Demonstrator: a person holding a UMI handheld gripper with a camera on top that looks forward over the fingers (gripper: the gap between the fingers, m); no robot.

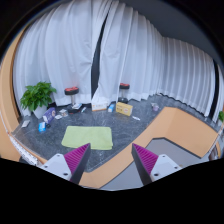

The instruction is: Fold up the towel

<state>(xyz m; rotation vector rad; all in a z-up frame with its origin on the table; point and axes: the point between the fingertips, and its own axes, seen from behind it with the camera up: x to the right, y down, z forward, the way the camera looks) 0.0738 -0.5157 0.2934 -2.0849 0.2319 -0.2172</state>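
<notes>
A light green towel lies flat on the dark grey table, just ahead of my left finger. My gripper is open and empty, held above the table's near edge. Its two magenta pads stand wide apart, with the table's tan edge band showing between them. Nothing is between the fingers.
At the back of the table stand a green potted plant, two red-topped black stools, a yellow box and small items at the far left. White curtains hang behind.
</notes>
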